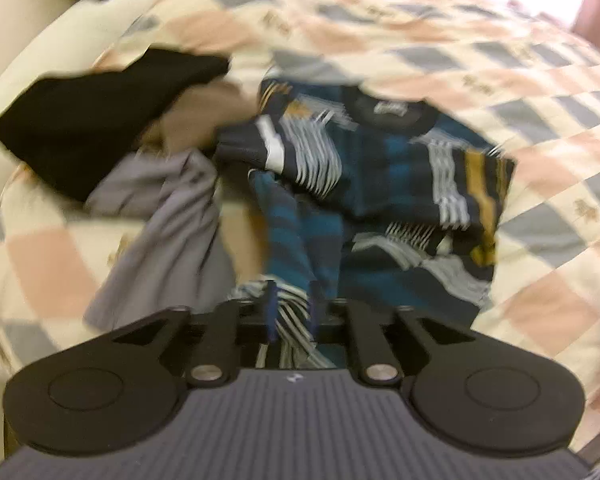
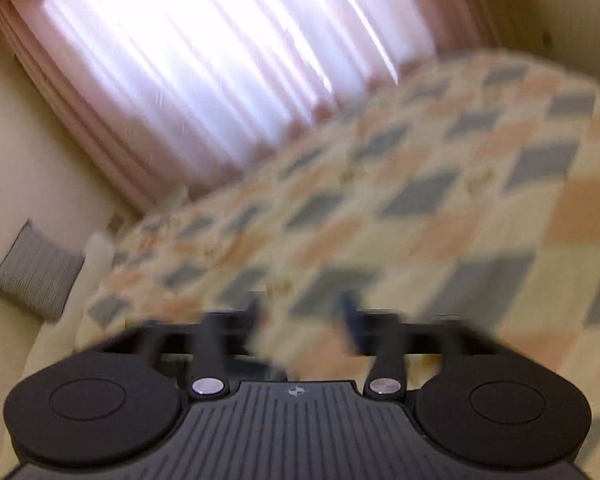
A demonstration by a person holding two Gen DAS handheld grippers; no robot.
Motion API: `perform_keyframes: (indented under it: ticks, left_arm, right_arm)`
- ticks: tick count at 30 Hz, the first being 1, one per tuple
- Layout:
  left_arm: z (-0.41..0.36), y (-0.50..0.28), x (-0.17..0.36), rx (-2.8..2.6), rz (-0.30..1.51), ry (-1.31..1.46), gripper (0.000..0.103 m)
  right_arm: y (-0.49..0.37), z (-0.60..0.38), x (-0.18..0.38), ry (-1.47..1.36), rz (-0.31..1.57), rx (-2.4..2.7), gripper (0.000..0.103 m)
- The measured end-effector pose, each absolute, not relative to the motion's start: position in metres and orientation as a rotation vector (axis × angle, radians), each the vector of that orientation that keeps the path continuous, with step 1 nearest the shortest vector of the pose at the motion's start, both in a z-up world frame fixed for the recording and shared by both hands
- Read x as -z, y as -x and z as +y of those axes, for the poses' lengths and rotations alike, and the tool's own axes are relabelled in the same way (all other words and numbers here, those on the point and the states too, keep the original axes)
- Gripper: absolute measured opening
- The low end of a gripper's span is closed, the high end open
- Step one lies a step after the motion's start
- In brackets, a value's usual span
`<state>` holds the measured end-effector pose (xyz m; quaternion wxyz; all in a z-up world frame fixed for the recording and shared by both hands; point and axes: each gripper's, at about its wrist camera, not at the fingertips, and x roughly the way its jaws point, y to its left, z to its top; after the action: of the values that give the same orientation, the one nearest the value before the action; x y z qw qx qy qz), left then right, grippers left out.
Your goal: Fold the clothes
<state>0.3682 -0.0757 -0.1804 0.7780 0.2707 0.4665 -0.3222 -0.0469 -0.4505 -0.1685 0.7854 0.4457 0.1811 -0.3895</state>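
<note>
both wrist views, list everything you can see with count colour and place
patterned sweater: 1, navy, teal, white and mustard, middle of the bed, its hem between the left gripper's fingers
black garment: 1, black, left of the sweater
grey garment: 1, grey-lilac, below the black one
quilt: 1, cream, peach and grey checks, covers the bed
curtain: 1, pink, backlit, behind the bed
cushion: 1, grey, floor beside the bed
left gripper: 1, black, pinching the sweater
right gripper: 1, black, open, blurred, above the quilt

A patterned sweater (image 1: 384,184) in teal, navy, white and mustard lies partly folded, collar at 12 o'clock, hem bunched at 6 o'clock.
</note>
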Motion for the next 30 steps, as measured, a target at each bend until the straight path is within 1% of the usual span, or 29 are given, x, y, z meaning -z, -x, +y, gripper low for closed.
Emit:
perform_keyframes:
  ticks: [1,4,5,6,8,10,13,15,16,17,18,19,20,21,24,26,27,28,29,30]
  left_arm:
    - [-0.072,-0.364,0.185,0.680,1.002,-0.614,0.026]
    - [-0.059,-0.353,0.188,0.670,0.965,-0.683,0.042]
    - [-0.053,-0.353,0.190,0.675,0.968,-0.691,0.053]
    - [-0.048,-0.353,0.192,0.689,0.979,-0.691,0.059]
    - [-0.037,-0.353,0.201,0.718,0.979,-0.728,0.062]
    - [-0.029,-0.356,0.213,0.726,0.971,-0.769,0.064]
    - [-0.029,-0.372,0.223,0.746,0.900,-0.791,0.068]
    - [-0.037,-0.383,0.233,0.803,0.846,-0.830,0.077]
    - [-0.043,-0.388,0.241,0.840,0.826,-0.855,0.077]
    - [-0.048,-0.393,0.248,0.876,0.806,-0.879,0.075]
    - [-0.054,-0.396,0.256,0.916,0.817,-0.905,0.060]
    - [-0.061,-0.400,0.267,0.976,0.839,-0.933,0.048]
    - [-0.065,-0.404,0.275,1.008,0.851,-0.950,0.031]
    - [-0.068,-0.408,0.280,1.017,0.847,-0.958,0.024]
    - [-0.071,-0.426,0.288,0.985,0.832,-0.938,0.019]
    - [-0.070,-0.447,0.282,0.933,0.875,-0.847,0.015]
    - [-0.070,-0.456,0.279,0.906,0.902,-0.809,0.013]
    - [-0.071,-0.464,0.276,0.883,0.929,-0.780,0.013]
    - [-0.072,-0.469,0.273,0.868,0.952,-0.762,0.012]
    - [-0.072,-0.469,0.266,0.864,0.960,-0.745,0.011]
  right_arm:
    - [0.057,-0.445,0.184,-1.000,0.429,0.813,0.073]
    - [0.053,-0.403,0.251,-1.217,0.527,0.688,0.073]
    - [0.044,-0.385,0.272,-1.282,0.559,0.636,0.073]
    - [0.032,-0.370,0.291,-1.332,0.597,0.592,0.073]
    - [0.002,-0.330,0.322,-1.403,0.660,0.490,0.073]
    - [-0.028,-0.294,0.338,-1.431,0.686,0.418,0.073]
    - [-0.067,-0.246,0.356,-1.464,0.683,0.337,0.073]
    - [-0.092,-0.228,0.370,-1.508,0.643,0.337,0.076]
    - [-0.100,-0.219,0.377,-1.531,0.616,0.354,0.078]
    - [-0.104,-0.211,0.383,-1.550,0.583,0.384,0.080]
    - [-0.111,-0.205,0.392,-1.571,0.545,0.419,0.084]
    - [-0.116,-0.201,0.400,-1.586,0.510,0.457,0.086]
    - [-0.124,-0.201,0.409,-1.593,0.479,0.492,0.087]
    - [-0.129,-0.202,0.416,-1.595,0.445,0.531,0.087]
    - [-0.148,-0.201,0.440,-1.605,0.338,0.611,0.089]
    - [-0.162,-0.200,0.450,-1.606,0.294,0.636,0.091]
    - [-0.171,-0.202,0.451,-1.604,0.285,0.618,0.079]
    - [-0.182,-0.205,0.450,-1.601,0.281,0.589,0.059]
    - [-0.192,-0.212,0.445,-1.588,0.298,0.569,0.017]
    - [-0.202,-0.220,0.438,-1.570,0.324,0.551,0.012]
